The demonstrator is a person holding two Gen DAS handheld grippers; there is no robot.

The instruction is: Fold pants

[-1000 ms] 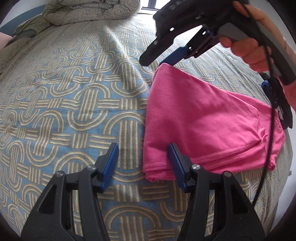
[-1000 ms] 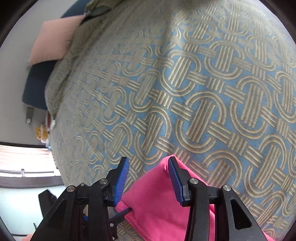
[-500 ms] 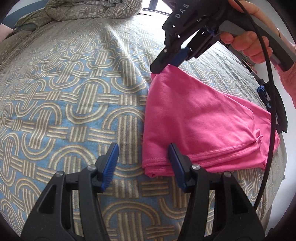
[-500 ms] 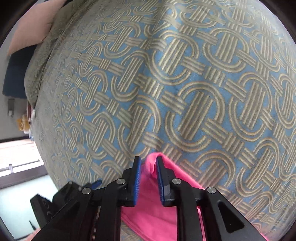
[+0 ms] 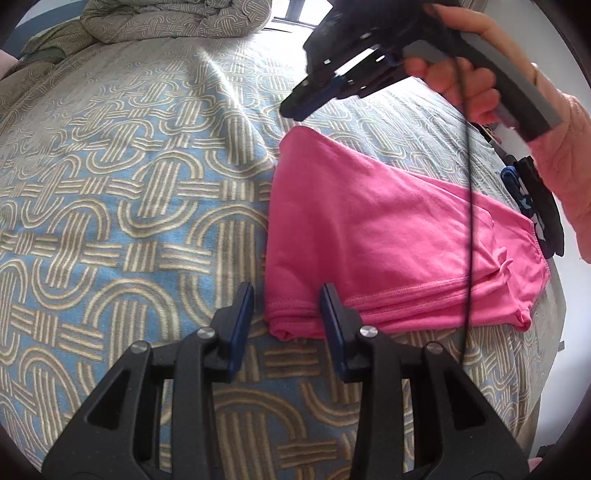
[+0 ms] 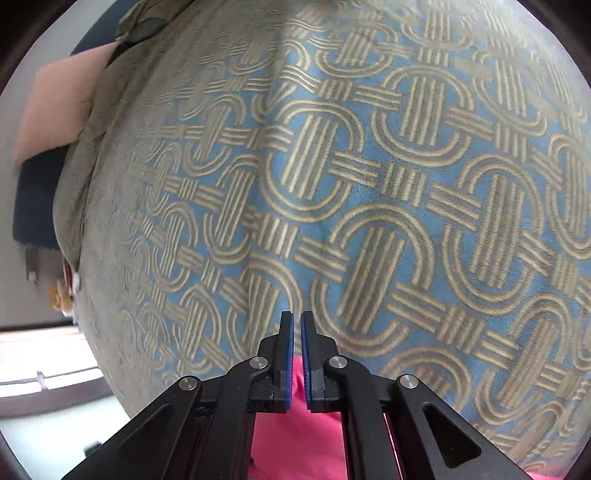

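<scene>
The pink pants [image 5: 388, 229] lie folded on the patterned bedspread [image 5: 129, 184], right of centre in the left wrist view. My left gripper [image 5: 287, 314] straddles their near left corner and its jaws are closing. The cloth lies between the pads, with a gap still showing at the left pad [image 5: 242, 314]. My right gripper [image 5: 295, 109], held by a hand [image 5: 461, 74], hovers just above the far corner. In the right wrist view it [image 6: 297, 321] is shut with no cloth at its tips. The pants [image 6: 295, 435] show only beneath its fingers.
A crumpled duvet [image 5: 177, 18] is heaped at the back of the bed. A pink pillow [image 6: 55, 110] lies past the bed's far left side. The bed edge runs close along the right of the pants, where a dark blue object [image 5: 535, 206] hangs.
The right jaws closed from wide open around the far corner to shut, and the cloth no longer shows between them. The left jaws narrowed around the near corner.
</scene>
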